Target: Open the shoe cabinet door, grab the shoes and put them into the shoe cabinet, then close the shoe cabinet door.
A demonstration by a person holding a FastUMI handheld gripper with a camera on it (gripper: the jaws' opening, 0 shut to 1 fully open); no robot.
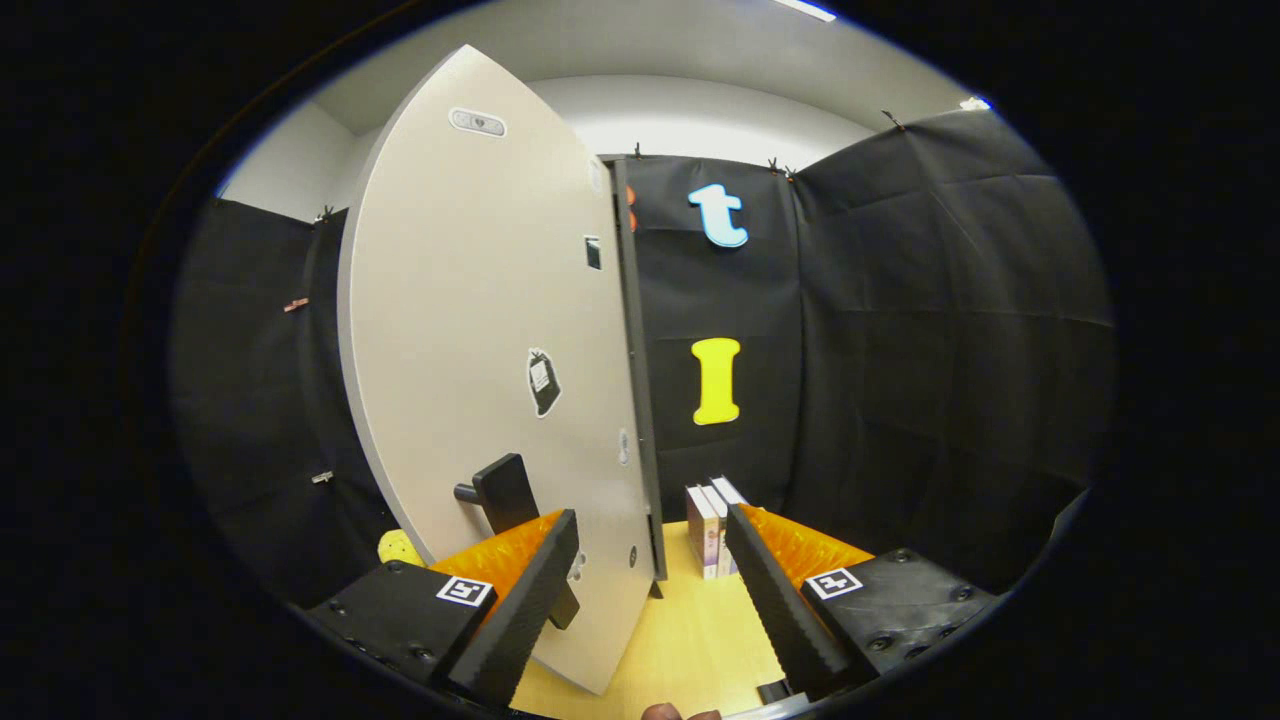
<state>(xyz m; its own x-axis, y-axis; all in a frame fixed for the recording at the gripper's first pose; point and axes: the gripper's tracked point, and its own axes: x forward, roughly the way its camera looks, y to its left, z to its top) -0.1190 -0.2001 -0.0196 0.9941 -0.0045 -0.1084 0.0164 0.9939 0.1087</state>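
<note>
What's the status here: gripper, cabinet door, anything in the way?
Gripper open, holding nothing. Cabinet door stands just ahead, its free edge between the fingers, its handle beside the left finger. Boxes stand on the table beyond.

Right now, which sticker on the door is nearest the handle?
The dark bag-shaped sticker just above the handle; the pale oval one sits far up the door. Gripper open.

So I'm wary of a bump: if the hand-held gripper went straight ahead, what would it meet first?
Probably the edge of the cabinet door, just ahead between the open fingers of the hand-held gripper; depth is unclear.
</note>
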